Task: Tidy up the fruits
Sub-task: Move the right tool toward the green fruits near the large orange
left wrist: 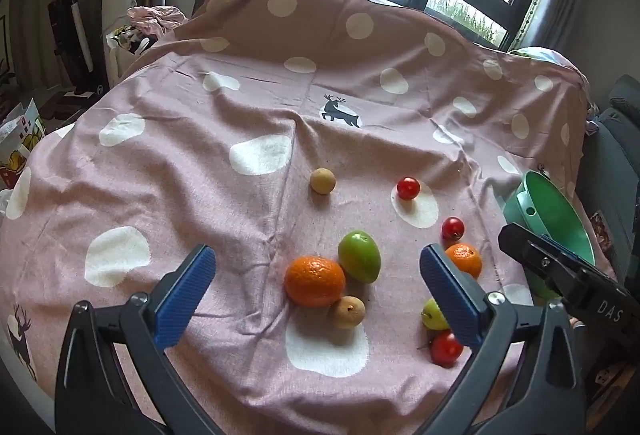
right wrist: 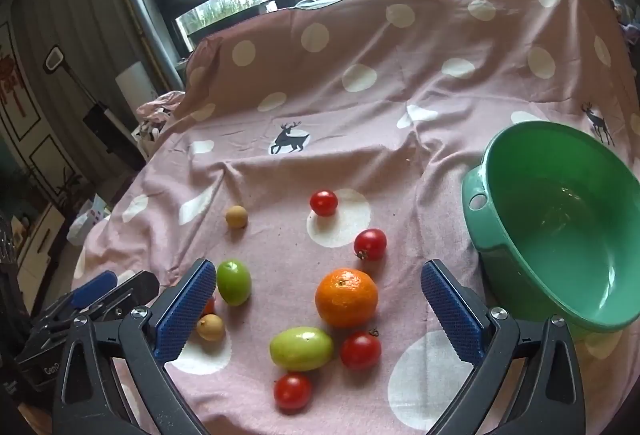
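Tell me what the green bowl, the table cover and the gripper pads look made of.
Green bowl: likely plastic, glossy with window highlights and a moulded handle hole. Table cover: woven fabric, matte, creased. Gripper pads: blue, probably rubber or plastic, finely ridged surface.

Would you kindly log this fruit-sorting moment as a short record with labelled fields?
surface: pink spotted cloth
container: green bowl, at the right edge, no fruit visible inside
fruit on the cloth: oranges, green fruits, red tomatoes, small tan fruits, all loose
left gripper: open, holding nothing
right gripper: open, holding nothing
progress: no fruit sorted yet
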